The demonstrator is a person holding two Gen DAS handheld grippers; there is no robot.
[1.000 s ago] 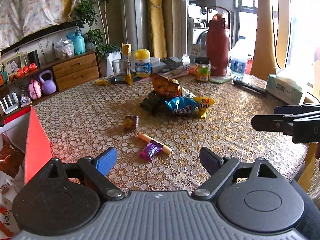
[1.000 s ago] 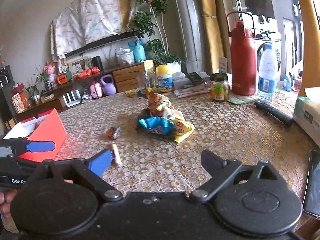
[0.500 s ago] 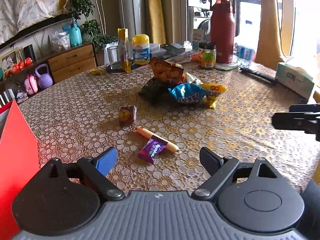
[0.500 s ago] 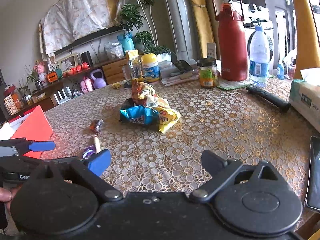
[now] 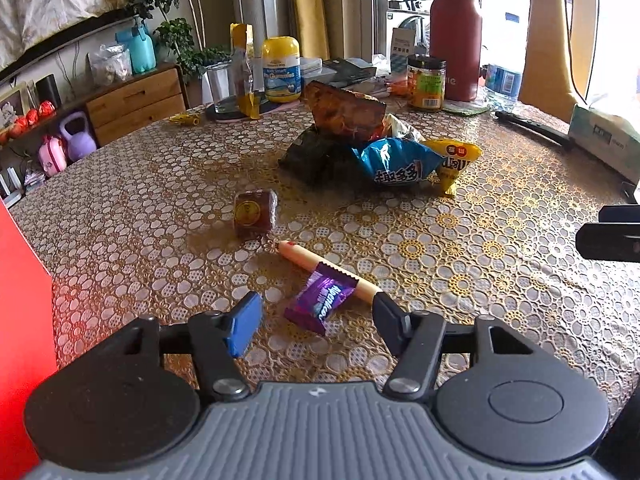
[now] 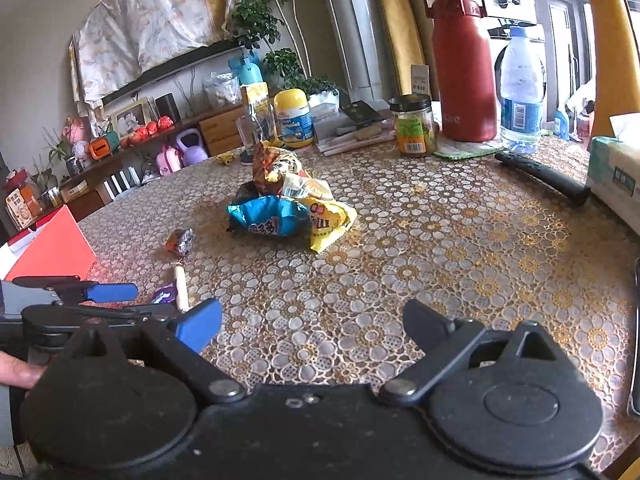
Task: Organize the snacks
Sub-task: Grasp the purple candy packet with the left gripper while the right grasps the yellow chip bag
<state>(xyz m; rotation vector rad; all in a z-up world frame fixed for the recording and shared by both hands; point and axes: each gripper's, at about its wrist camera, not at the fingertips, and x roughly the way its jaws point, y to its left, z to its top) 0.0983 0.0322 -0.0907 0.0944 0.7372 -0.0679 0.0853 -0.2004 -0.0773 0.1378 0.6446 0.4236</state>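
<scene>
The left gripper (image 5: pixel 316 316), jaws spread, hangs low with a purple candy wrapper (image 5: pixel 321 298) lying between its fingers on the table (image 5: pixel 500 280), across a sausage stick (image 5: pixel 320 265), while the right gripper (image 6: pixel 312 324) gapes empty, short of the snack-bag pile (image 6: pixel 288 204).

Daylight from bright windows (image 5: pixel 506 8) falls across a round worktop under a gold-and-white floral lace cloth (image 5: pixel 460 248), with mustard-yellow curtains (image 6: pixel 396 24), a low wooden drawer cabinet (image 5: pixel 134 100) and a leafy green houseplant (image 6: pixel 256 20) behind.
</scene>
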